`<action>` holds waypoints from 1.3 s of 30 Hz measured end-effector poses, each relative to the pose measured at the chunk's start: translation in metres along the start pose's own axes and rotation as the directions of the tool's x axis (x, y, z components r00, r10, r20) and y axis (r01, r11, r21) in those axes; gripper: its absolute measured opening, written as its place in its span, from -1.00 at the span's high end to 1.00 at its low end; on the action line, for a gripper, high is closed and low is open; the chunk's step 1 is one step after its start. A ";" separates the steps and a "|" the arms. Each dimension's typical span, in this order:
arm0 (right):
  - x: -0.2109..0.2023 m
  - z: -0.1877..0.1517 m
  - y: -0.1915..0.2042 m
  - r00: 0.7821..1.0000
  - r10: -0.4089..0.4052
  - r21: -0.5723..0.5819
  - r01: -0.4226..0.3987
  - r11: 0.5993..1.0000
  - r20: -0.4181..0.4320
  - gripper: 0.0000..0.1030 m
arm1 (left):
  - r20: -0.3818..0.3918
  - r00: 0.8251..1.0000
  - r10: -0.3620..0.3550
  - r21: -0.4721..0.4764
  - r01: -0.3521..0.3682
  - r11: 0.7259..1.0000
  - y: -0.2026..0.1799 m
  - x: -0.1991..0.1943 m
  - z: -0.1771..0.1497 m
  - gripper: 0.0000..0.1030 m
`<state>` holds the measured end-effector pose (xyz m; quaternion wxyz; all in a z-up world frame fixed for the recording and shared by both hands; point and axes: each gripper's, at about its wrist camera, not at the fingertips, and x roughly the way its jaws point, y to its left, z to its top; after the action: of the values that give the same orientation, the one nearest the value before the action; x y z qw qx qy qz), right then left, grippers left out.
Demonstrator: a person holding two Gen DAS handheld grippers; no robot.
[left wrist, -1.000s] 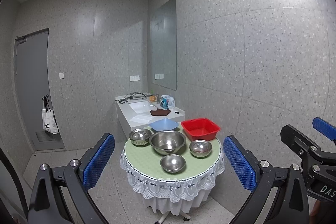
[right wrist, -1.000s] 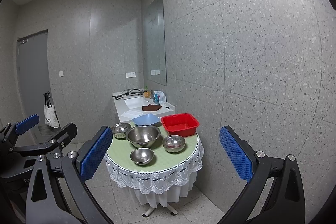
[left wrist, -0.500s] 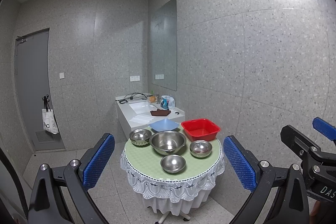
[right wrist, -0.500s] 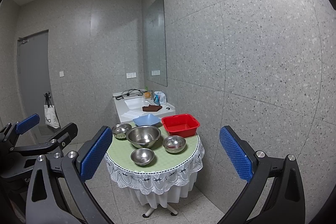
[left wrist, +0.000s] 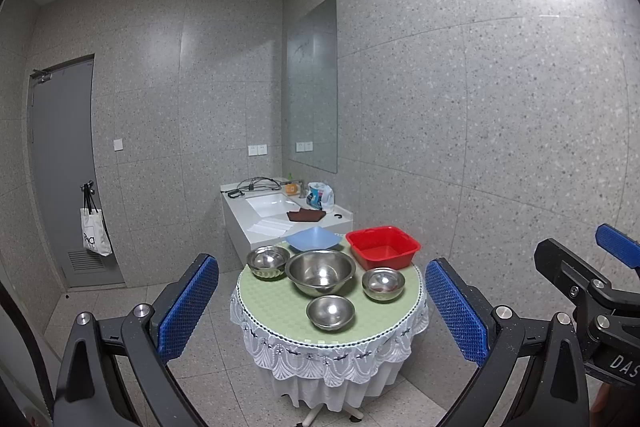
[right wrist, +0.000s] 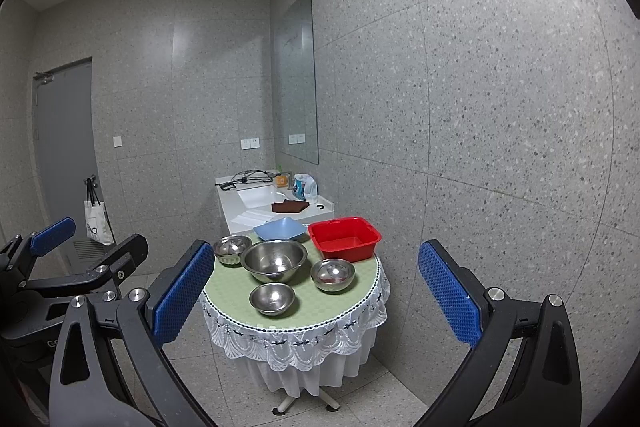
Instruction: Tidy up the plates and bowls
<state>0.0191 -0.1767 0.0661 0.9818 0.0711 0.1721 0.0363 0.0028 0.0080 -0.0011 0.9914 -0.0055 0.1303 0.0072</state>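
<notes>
A small round table with a green cloth stands a good way ahead of both grippers. On it are a large steel bowl, three small steel bowls at the front, right and left, a blue square plate and a red tub. In the right wrist view the same table, large bowl, plate and tub show. My left gripper and right gripper are both open, empty and held well short of the table.
A white sink counter with a brown cloth, cables and a bag stands behind the table against the speckled wall. A grey door with a hanging tote bag is at the left. Tiled floor surrounds the table.
</notes>
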 end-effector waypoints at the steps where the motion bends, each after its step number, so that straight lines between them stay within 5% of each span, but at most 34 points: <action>1: 0.000 0.000 0.000 1.000 0.000 0.000 0.000 1.000 0.000 -1.00 | 0.000 1.000 0.000 -0.001 0.000 1.000 0.000 0.000 0.000 -0.99; 21: 0.003 0.000 0.004 1.000 -0.001 -0.002 0.001 1.000 -0.002 -1.00 | -0.003 1.000 0.000 -0.004 0.000 1.000 0.004 0.007 0.001 -0.99; 39: 0.037 -0.003 0.028 1.000 -0.013 0.004 0.013 1.000 -0.024 -1.00 | -0.028 1.000 -0.014 0.001 0.014 1.000 0.036 0.051 0.005 -0.99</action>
<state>0.0514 -0.1457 0.0556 0.9798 0.0716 0.1843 0.0305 0.0525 0.0448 -0.0097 0.9895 -0.0060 0.1441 0.0000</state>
